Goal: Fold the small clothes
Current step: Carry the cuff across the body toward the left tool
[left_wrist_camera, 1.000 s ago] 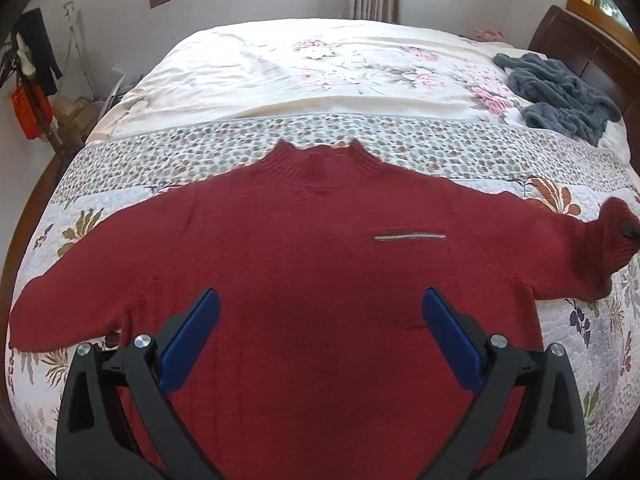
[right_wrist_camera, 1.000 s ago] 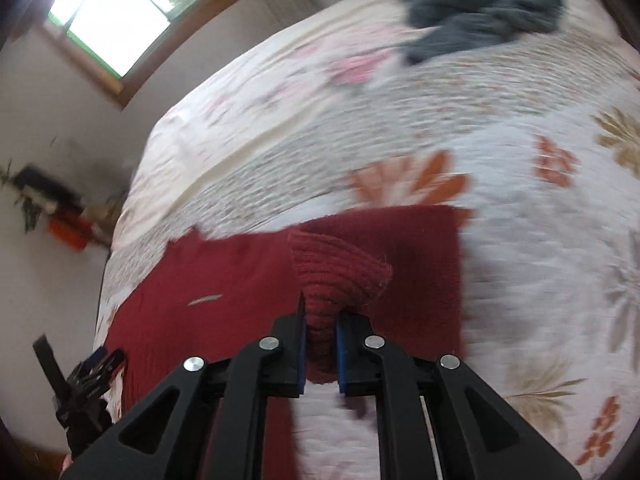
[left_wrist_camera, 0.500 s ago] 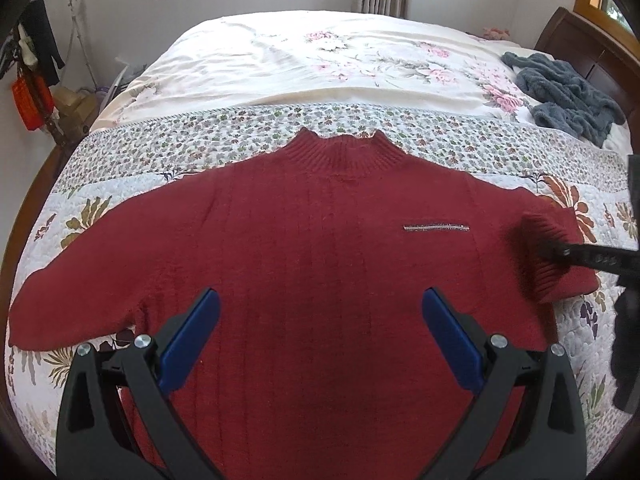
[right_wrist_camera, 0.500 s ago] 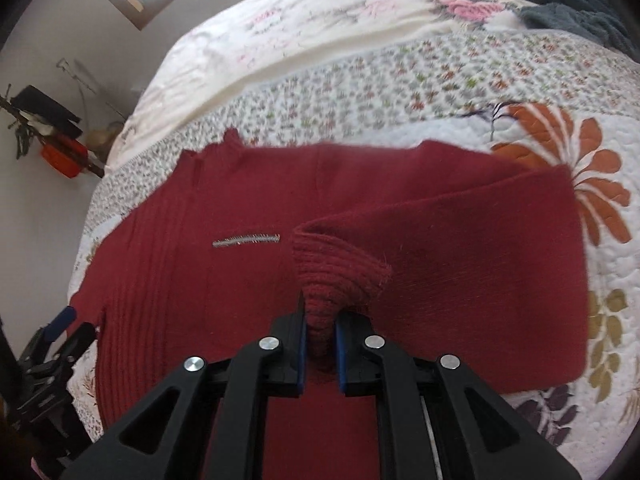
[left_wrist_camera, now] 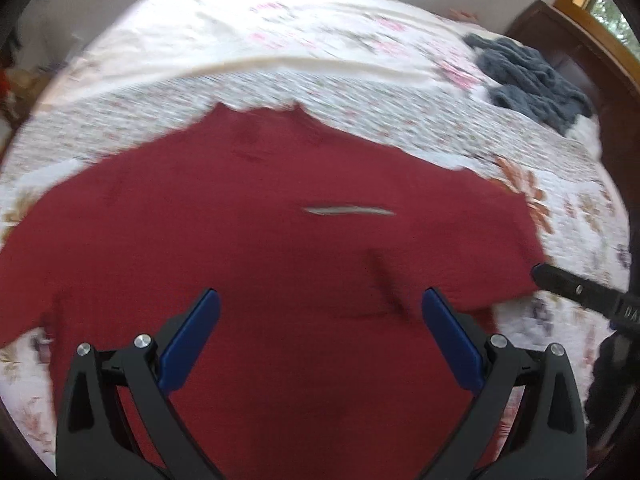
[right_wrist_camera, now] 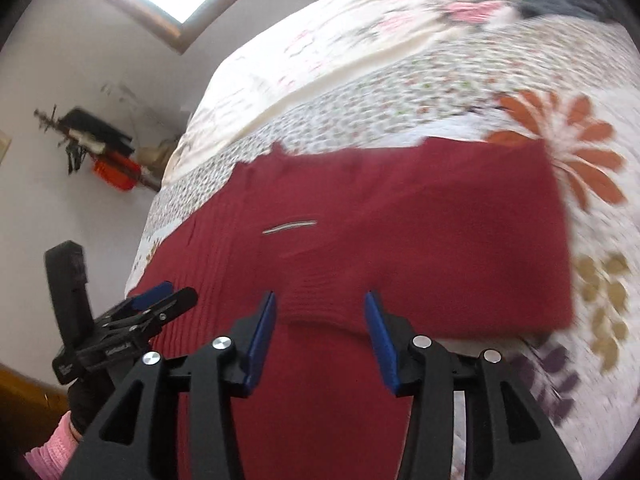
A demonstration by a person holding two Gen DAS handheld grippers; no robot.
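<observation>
A dark red knit sweater (left_wrist_camera: pixel 260 240) lies flat, collar away from me, on the flowered quilt (left_wrist_camera: pixel 400 120). Its right sleeve (right_wrist_camera: pixel 460 240) is folded inward across the body, and the ribbed cuff (right_wrist_camera: pixel 320 304) rests just ahead of my right gripper (right_wrist_camera: pixel 320 314). That gripper is open with nothing between its blue pads. My left gripper (left_wrist_camera: pixel 320 312) hovers open above the lower part of the sweater's body. The left sleeve (left_wrist_camera: pixel 24 264) still stretches out toward the left edge. A thin pale strip (left_wrist_camera: pixel 348 211) marks the chest. The right gripper (left_wrist_camera: pixel 576 290) pokes in from the right in the left wrist view.
A crumpled grey garment (left_wrist_camera: pixel 532 84) lies at the far right of the bed near the dark wooden headboard (left_wrist_camera: pixel 576 52). Past the left side of the bed there is clutter with an orange item (right_wrist_camera: pixel 116 172). A gloved hand with a pink sleeve (right_wrist_camera: pixel 52 444) holds the left gripper (right_wrist_camera: pixel 160 304).
My right gripper has let go of the cuff and opened, leaving the right sleeve folded across the body. The left gripper stays open and has drifted a little; both views are motion-blurred.
</observation>
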